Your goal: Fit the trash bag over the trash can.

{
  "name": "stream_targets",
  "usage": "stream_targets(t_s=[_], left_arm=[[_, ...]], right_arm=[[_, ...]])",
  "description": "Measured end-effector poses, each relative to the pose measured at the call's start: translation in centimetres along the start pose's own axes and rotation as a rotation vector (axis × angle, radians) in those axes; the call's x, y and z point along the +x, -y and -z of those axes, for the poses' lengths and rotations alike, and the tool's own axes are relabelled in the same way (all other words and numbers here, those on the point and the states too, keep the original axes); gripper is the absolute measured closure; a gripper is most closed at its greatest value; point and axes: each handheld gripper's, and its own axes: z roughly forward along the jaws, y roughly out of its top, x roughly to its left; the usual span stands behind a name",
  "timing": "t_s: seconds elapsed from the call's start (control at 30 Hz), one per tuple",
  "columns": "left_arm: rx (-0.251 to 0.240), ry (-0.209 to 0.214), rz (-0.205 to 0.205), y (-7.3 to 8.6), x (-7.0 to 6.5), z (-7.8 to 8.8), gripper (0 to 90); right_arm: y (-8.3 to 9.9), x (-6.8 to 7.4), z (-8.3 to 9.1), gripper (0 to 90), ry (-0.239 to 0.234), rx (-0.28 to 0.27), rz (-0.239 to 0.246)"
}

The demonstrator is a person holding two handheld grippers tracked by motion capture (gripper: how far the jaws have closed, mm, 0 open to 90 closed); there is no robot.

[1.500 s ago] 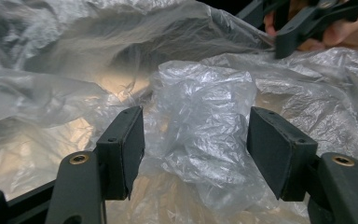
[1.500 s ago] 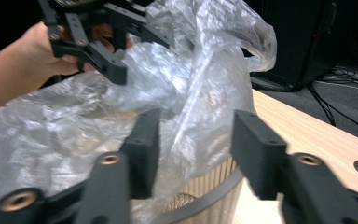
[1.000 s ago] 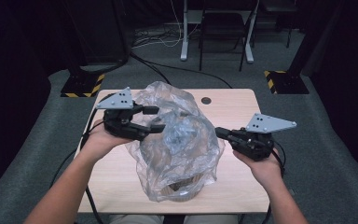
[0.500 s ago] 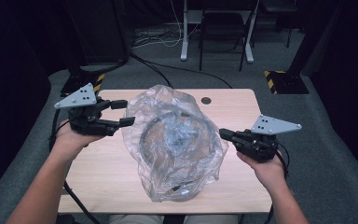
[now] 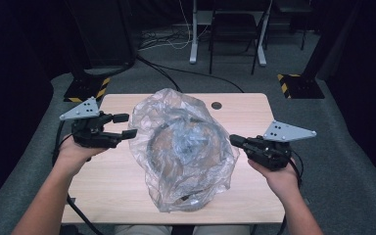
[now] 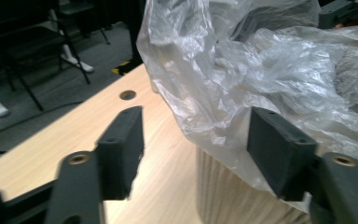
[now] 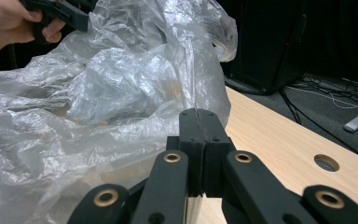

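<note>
Leftward off the clear plastic bag (image 5: 183, 149), the left hand-held gripper (image 5: 127, 126) is drawing away, jaws apart, empty and just closing slightly. Right hand-held gripper (image 5: 235, 140) is pinching the bag's edge, jaws together. Bag with dark ring is resting mid-bench (image 5: 112, 196), released on one side.

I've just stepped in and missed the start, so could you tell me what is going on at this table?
A person is working a clear plastic bag on a wooden table with two hand-held grippers. The right gripper has its jaws shut at the bag's right edge; whether film is pinched between them is hard to tell. The left gripper sits at the bag's left side with jaws open, having just closed a little, and nothing is pressed between them. Something dark and ring-shaped lies inside the bag.
</note>
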Motion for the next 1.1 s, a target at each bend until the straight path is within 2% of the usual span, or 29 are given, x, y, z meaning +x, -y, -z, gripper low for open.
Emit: stream_targets(t_s=[0.1,0.23,0.33,0.5,0.67,0.77,0.87,1.1], left_arm=[[0.015,0.015,-0.02,0.2,-0.2,-0.5,59.4],[0.025,0.022,-0.04,0.1,-0.5,-0.9,74.1],[0.034,0.05,-0.05,0.1,-0.8,-1.1,80.0],[0.052,0.071,-0.07,0.5,-1.5,-1.1,83.0],[0.044,0.09,-0.077,1.1,-1.9,0.2,84.6],[0.053,0.075,-0.077,1.4,-2.0,0.5,84.7],[0.076,0.061,-0.072,2.0,-1.7,-0.2,84.7],[0.096,0.048,-0.026,3.6,-0.4,-2.6,84.9]], right_arm=[[0.1,0.0,0.0,89.5,0.0,-0.001,0.002],[0.2,0.0,-0.1,89.7,-0.001,0.003,0.004],[0.4,0.0,-0.1,89.8,-0.006,0.007,0.001],[0.9,0.3,0.2,89.9,-0.015,0.008,-0.001],[1.8,1.1,1.0,89.9,-0.03,0.001,-0.004],[2.2,1.7,1.3,89.9,-0.031,0.01,0.01],[2.7,1.8,1.1,89.9,-0.007,0.029,0.024],[3.9,0.5,0.0,89.9,0.017,0.048,-0.022]])
